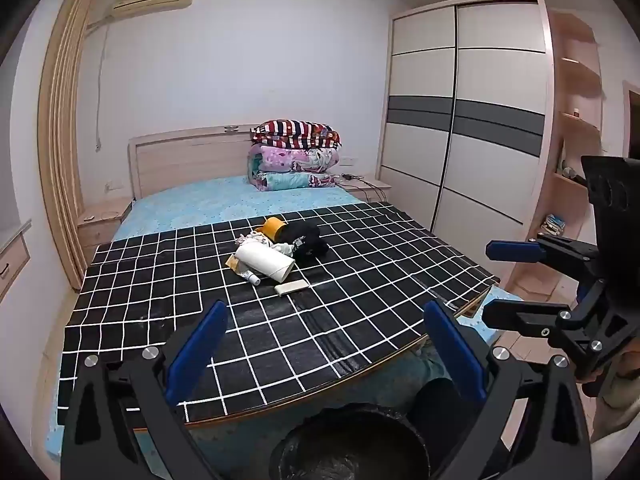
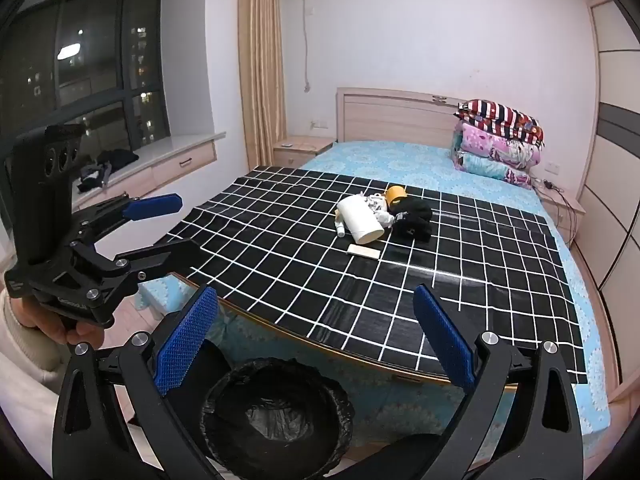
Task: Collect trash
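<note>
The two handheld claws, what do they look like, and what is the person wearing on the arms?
Both are black plastic linkage frames with silver round bolt heads and two long fingers faced with blue textured pads. The left claw and the right claw look the same. Each rides on a black upright block with round holes, above a handle. A cream, light-coloured sleeve covers the left arm; a similar pale sleeve shows at the right.

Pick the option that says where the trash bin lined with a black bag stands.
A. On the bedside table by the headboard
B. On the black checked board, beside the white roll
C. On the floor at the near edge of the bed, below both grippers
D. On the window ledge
C: the trash bin stands on the floor against the near side of the bed, below the checked board's edge, apart from the white roll.
</note>
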The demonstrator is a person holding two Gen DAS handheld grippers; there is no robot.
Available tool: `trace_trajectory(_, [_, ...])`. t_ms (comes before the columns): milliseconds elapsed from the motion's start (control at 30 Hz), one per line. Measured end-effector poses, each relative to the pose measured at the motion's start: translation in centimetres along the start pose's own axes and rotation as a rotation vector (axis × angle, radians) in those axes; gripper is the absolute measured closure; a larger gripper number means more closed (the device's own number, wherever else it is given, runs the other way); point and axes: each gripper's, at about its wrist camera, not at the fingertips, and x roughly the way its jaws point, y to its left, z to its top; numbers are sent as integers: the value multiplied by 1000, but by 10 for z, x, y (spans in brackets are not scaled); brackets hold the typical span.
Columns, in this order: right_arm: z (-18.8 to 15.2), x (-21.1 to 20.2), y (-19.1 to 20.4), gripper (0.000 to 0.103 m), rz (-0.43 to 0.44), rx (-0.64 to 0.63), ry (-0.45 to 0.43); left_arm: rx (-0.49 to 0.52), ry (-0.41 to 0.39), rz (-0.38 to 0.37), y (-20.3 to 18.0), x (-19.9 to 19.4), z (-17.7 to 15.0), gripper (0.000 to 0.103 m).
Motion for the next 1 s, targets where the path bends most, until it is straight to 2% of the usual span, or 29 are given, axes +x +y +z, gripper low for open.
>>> trace_trajectory(1000, [-1,1,3,4,3,-15,-1,-17,13,-6,1,2,-2,8])
